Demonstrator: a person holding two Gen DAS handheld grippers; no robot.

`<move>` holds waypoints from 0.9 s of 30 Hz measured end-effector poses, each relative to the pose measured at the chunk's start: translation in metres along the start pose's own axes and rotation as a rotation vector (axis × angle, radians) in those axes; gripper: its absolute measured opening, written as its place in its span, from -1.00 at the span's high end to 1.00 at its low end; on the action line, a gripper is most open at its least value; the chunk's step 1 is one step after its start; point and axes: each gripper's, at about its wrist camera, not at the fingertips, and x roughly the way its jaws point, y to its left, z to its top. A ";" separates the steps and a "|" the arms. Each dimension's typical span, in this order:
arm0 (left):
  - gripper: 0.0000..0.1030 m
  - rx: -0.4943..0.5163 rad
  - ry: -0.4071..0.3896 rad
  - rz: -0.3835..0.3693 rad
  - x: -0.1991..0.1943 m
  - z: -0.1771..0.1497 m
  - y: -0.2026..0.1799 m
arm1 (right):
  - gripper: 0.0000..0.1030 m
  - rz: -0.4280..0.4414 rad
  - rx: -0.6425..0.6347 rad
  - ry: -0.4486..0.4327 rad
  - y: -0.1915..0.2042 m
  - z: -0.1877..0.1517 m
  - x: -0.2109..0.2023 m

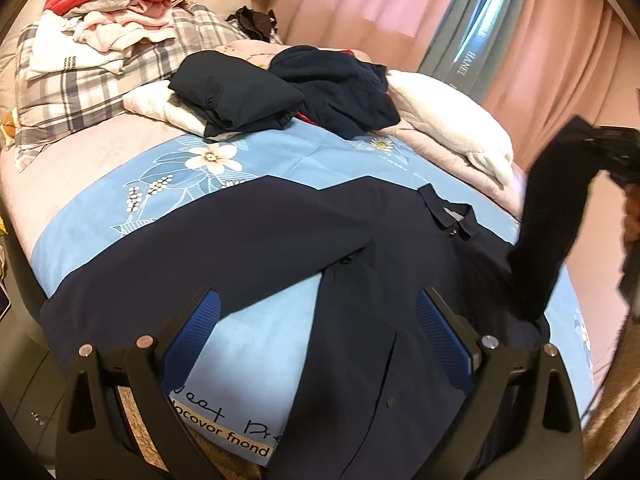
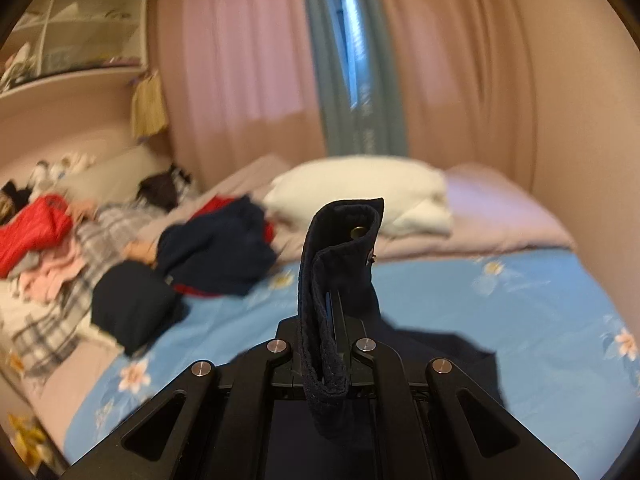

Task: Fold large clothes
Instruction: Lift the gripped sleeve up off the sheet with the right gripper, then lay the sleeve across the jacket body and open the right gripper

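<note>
A large navy jacket lies spread on the blue flowered sheet of a bed. Low over the jacket's front hem, my left gripper stands open, its blue pads wide apart and pressing on nothing. At the right edge of the left wrist view, my right gripper holds one navy sleeve lifted off the bed. In the right wrist view the right gripper is shut on the sleeve cuff, which has a metal snap and hides the fingertips.
Folded dark clothes sit in the middle of the bed, beside a white pillow. A heap of red, pink and white clothes lies on a plaid blanket at the far left. Pink curtains hang behind the bed.
</note>
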 end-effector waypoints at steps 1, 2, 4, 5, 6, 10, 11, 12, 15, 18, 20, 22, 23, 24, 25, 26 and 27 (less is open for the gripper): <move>-0.91 0.008 0.001 -0.004 -0.001 -0.001 -0.002 | 0.88 0.007 -0.012 0.018 0.003 -0.004 0.002; -0.91 0.013 0.000 -0.007 -0.002 -0.001 -0.003 | 0.88 0.015 -0.022 0.039 0.008 -0.010 0.007; -0.91 0.028 0.007 -0.014 -0.002 -0.004 -0.006 | 0.88 0.035 -0.033 0.086 0.014 -0.019 0.015; -0.91 0.034 0.011 -0.020 -0.002 -0.005 -0.007 | 0.88 0.049 -0.040 0.111 0.020 -0.026 0.021; -0.91 0.038 0.013 -0.024 -0.002 -0.006 -0.009 | 0.88 0.057 -0.055 0.133 0.025 -0.033 0.026; -0.91 0.047 0.018 -0.034 -0.003 -0.008 -0.013 | 0.88 0.096 -0.062 0.211 0.034 -0.051 0.040; -0.91 0.049 0.018 -0.035 -0.004 -0.008 -0.013 | 0.88 0.110 -0.056 0.234 0.035 -0.057 0.044; -0.91 0.049 0.019 -0.035 -0.004 -0.008 -0.014 | 0.88 0.120 -0.055 0.251 0.035 -0.061 0.046; -0.91 0.042 0.023 -0.032 -0.003 -0.008 -0.012 | 0.88 0.133 -0.060 0.294 0.038 -0.074 0.053; -0.91 0.029 0.026 -0.024 -0.003 -0.008 -0.008 | 0.88 0.135 -0.067 0.332 0.044 -0.087 0.063; -0.91 0.021 0.026 -0.020 -0.002 -0.007 -0.006 | 0.88 0.138 -0.064 0.357 0.045 -0.094 0.069; -0.91 0.013 0.028 -0.015 -0.001 -0.007 -0.004 | 0.88 0.139 -0.055 0.377 0.045 -0.101 0.075; -0.91 0.012 0.028 -0.014 -0.001 -0.007 -0.003 | 0.88 0.136 -0.052 0.392 0.046 -0.105 0.078; -0.91 0.011 0.029 -0.013 -0.001 -0.007 -0.003 | 0.88 0.135 -0.050 0.399 0.046 -0.109 0.081; -0.91 0.010 0.029 -0.011 0.000 -0.007 -0.002 | 0.88 0.135 -0.050 0.407 0.046 -0.112 0.083; -0.91 0.009 0.029 -0.010 0.000 -0.007 -0.002 | 0.88 0.135 -0.049 0.416 0.046 -0.114 0.085; -0.91 0.008 0.030 -0.009 0.000 -0.007 -0.002 | 0.88 0.136 -0.046 0.422 0.046 -0.116 0.086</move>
